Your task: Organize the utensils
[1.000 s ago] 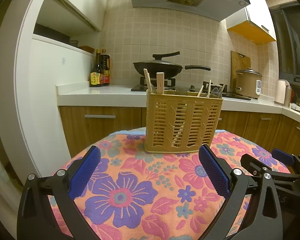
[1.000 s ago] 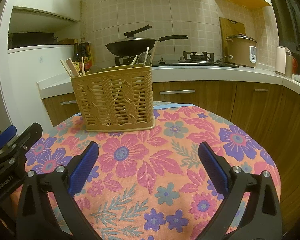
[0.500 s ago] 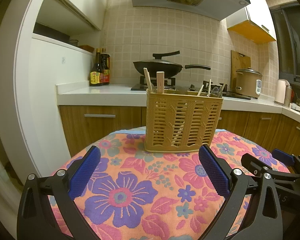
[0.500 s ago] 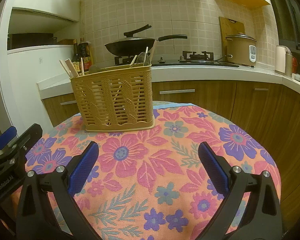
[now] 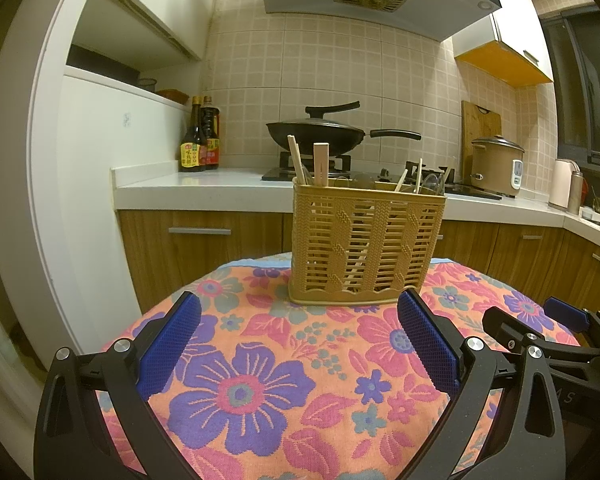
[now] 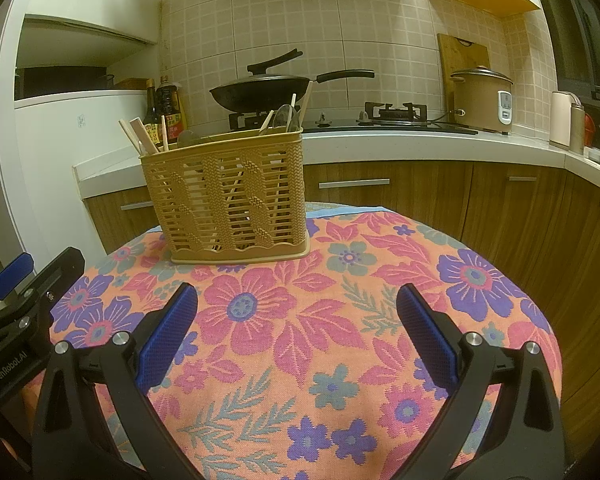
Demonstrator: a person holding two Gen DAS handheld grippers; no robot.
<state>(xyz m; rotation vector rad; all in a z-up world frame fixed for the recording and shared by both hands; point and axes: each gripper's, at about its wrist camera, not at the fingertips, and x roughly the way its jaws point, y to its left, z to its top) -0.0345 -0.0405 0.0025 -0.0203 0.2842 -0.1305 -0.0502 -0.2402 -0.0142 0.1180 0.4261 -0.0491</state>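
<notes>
A tan plastic utensil basket [image 5: 366, 242] stands upright at the far side of a round table covered by a floral cloth [image 5: 260, 380]. It also shows in the right wrist view [image 6: 230, 196]. Wooden chopsticks [image 5: 296, 160], a wooden handle [image 5: 321, 163] and spoons [image 6: 286, 117] stick out of it. My left gripper [image 5: 300, 344] is open and empty, short of the basket. My right gripper [image 6: 298, 332] is open and empty, short of the basket and to its right. Each gripper shows at the edge of the other's view.
Behind the table runs a kitchen counter [image 5: 204, 188] with wooden cabinets. On it are a black wok [image 5: 316, 134] on a stove, sauce bottles [image 5: 200, 140] and a rice cooker [image 5: 496, 164]. A white wall unit [image 5: 88, 184] stands at the left.
Both grippers have drifted very slightly; the basket sits a touch lower and nearer in the left view. Nothing was grasped or released.
</notes>
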